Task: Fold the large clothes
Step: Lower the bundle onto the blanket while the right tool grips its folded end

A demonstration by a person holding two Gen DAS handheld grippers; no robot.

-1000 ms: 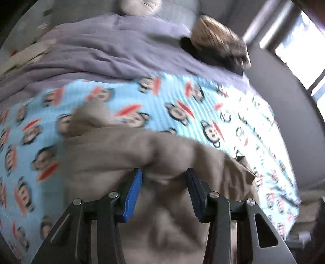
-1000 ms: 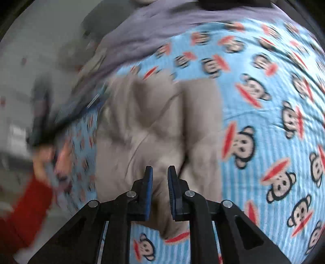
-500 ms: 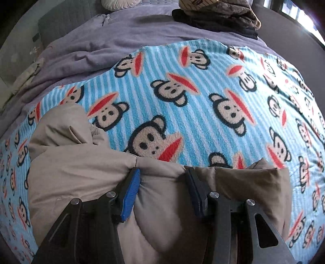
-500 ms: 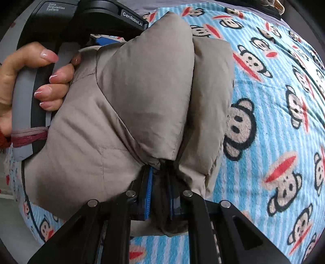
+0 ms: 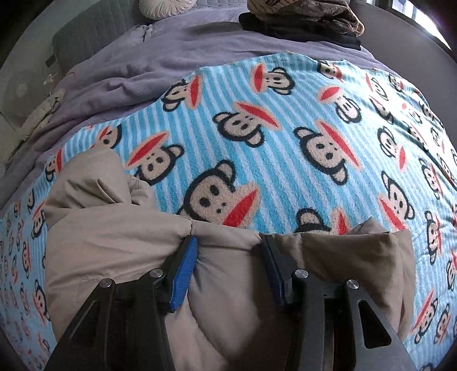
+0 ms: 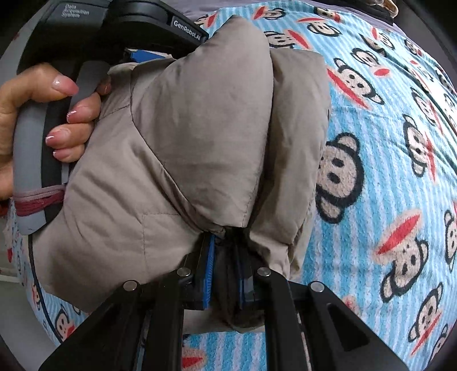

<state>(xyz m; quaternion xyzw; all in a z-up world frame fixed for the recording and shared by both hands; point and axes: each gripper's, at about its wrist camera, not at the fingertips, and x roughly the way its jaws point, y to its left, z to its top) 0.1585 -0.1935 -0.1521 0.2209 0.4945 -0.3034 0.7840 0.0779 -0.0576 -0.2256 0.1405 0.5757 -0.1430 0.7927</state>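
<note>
A puffy taupe padded jacket (image 5: 120, 228) lies bunched in thick folds on a blue striped monkey-print blanket (image 5: 285, 148). My left gripper (image 5: 228, 251) has its jaws wide apart, with a thick roll of the jacket bulging between the blue pads; they press its sides. My right gripper (image 6: 225, 256) is shut on a dark gathered edge of the jacket (image 6: 200, 128). In the right wrist view the left gripper's black body (image 6: 114, 25) and the hand holding it (image 6: 37, 122) sit at the jacket's far left side.
A lilac duvet (image 5: 171, 57) covers the bed beyond the blanket. A pile of dark and patterned clothes (image 5: 305, 17) and a round cushion (image 5: 168, 7) lie at the head end. The blanket (image 6: 400, 171) spreads to the right of the jacket.
Both grippers came down onto the jacket from above. The right gripper closed on its gathered edge. Over the last half second almost nothing has moved.
</note>
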